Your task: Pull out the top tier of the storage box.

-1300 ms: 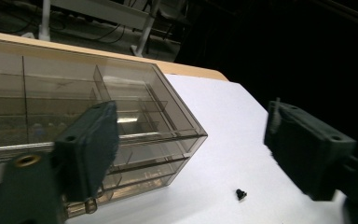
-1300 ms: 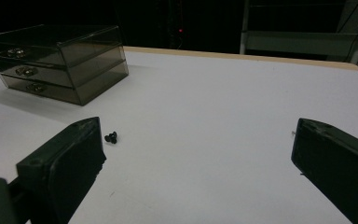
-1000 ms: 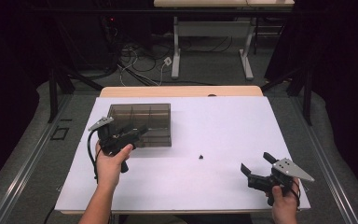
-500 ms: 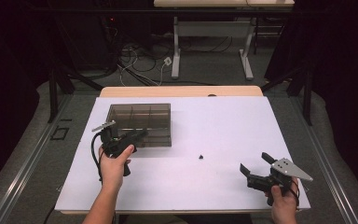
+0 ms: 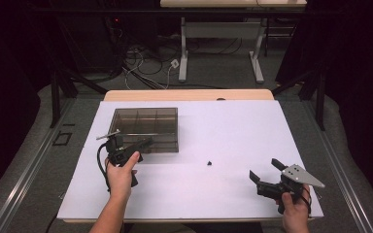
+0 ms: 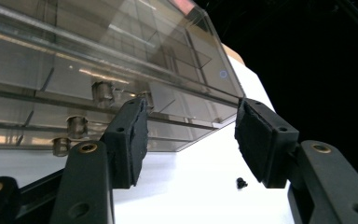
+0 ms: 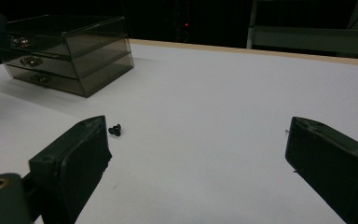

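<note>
Closing in, left tongs (image 6: 191, 140) just narrowing, still apart, nothing between pads, at drawer box (image 5: 148, 128), surface's ten o'clock. Likely light, rigid, slick, brittle plastic: pinch small drawer knob (image 6: 77, 123). Right tongs (image 7: 196, 163) wide apart, idle, five o'clock.

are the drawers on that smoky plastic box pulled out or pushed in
Pushed in. In the right gripper view, the drawer box shows its three drawer fronts flush, none sticking out.

Smoky translucent grey drawer box (image 5: 146, 128), white table (image 5: 233, 126), small black screw (image 5: 209, 162), black fingers (image 6: 129, 140).
</note>
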Available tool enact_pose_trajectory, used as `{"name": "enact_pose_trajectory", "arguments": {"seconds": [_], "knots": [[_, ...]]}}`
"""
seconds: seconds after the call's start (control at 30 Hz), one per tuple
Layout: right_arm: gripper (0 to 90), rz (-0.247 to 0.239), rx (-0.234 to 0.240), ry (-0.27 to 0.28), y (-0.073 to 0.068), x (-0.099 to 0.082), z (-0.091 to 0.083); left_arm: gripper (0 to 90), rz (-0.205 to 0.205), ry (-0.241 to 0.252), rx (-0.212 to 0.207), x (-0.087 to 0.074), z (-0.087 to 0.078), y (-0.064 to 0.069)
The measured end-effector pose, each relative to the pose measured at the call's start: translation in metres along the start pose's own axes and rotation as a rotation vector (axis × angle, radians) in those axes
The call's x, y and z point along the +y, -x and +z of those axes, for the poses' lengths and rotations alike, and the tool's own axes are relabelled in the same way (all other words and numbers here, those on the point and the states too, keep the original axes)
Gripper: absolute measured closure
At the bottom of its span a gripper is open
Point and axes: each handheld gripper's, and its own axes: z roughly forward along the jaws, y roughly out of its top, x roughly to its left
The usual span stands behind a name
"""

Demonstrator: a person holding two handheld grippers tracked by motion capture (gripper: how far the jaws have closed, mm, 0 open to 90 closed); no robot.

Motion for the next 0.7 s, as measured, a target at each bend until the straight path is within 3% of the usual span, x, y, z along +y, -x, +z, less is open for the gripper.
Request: {"name": "enact_pose_trajectory", "arguments": {"seconds": [0.27, 0.53, 0.7], "knots": [[5.9, -0.003, 0.002, 0.0, 0.0, 0.0, 0.0, 45.9, -0.014, -0.009, 0.02, -0.004, 0.004, -0.005], [6.0, -0.002, 0.001, -0.001, 0.0, 0.0, 0.0, 47.3, -0.069, 0.003, 0.024, -0.006, 0.006, -0.011], [6.1, -0.004, 0.001, -0.002, 0.0, 0.0, 0.0, 50.0, -0.092, -0.015, 0.018, -0.007, 0.01, -0.014]]}}
